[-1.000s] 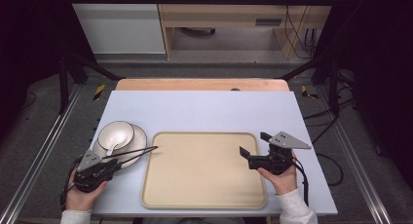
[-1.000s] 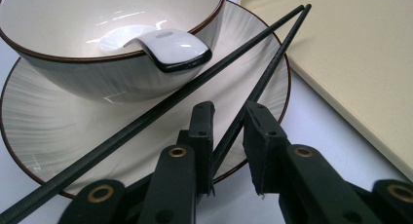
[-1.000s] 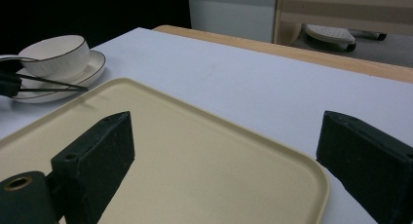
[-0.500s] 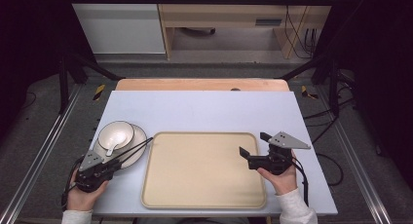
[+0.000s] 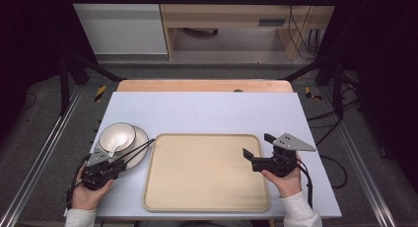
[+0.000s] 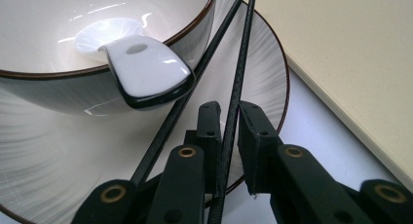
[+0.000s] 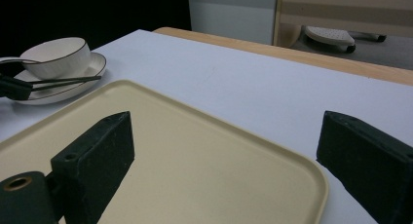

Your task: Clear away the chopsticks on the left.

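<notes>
Closing in, the left tongs point(image 6: 229, 124) have just pinched one of two black chopsticks point(image 6: 237, 83), which lie across the plate point(image 6: 58, 165) beside one bowl point(image 6: 48, 19) holding one spoon point(image 6: 146, 75). The right tongs point(image 7: 224, 156) gape empty over one tray point(image 7: 195, 165) on the bench point(image 5: 207, 111).

Black chopsticks point(image 6: 234, 102), white dark-rimmed bowl point(image 5: 117, 135) — ribbed white plate point(image 6: 58, 160) — beige tray point(image 5: 207, 172)

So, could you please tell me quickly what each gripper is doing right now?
Left gripper: its jaws have just been closing and are shut on one chopstick.
Right gripper: open, holding nothing, above the tray.
</notes>
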The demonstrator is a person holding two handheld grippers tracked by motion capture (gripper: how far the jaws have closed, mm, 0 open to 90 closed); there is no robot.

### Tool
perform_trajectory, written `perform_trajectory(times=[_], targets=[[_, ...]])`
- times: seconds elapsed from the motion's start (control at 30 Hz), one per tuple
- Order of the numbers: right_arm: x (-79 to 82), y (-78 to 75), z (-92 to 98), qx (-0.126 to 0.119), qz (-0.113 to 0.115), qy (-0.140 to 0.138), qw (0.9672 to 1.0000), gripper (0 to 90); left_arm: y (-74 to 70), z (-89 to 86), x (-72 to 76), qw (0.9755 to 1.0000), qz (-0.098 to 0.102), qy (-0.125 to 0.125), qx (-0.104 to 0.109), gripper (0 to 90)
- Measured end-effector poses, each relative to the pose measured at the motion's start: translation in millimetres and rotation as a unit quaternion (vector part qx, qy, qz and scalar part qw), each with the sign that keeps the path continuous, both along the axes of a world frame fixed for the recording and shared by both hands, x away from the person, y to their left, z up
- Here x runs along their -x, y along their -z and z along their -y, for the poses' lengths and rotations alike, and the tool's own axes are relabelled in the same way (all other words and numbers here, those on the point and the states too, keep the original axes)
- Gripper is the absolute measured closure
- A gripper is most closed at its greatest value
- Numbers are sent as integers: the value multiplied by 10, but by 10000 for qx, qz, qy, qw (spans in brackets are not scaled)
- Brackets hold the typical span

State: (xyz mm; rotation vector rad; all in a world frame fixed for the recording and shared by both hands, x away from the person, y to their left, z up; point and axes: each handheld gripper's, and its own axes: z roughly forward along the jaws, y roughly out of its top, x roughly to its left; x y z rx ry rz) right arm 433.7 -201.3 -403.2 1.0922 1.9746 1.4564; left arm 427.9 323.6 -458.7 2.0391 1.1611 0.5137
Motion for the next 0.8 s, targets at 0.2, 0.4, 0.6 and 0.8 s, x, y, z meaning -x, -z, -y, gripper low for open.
perform_trajectory(times=[0.2,0.4,0.6,0.8], targets=[[-1,2,-4,-2,-2,-8,10000,67,-16,30,1,10000,-27,41,-83,847],[1,3,3,-8,-6,-8,10000,66,-49,73,23,9999,19,89,-140,854],[3,3,18,-21,2,6,10000,66,-131,124,78,9997,176,83,-134,854],[15,-3,47,-62,19,33,10000,60,-217,200,145,9994,338,-6,9,854]])
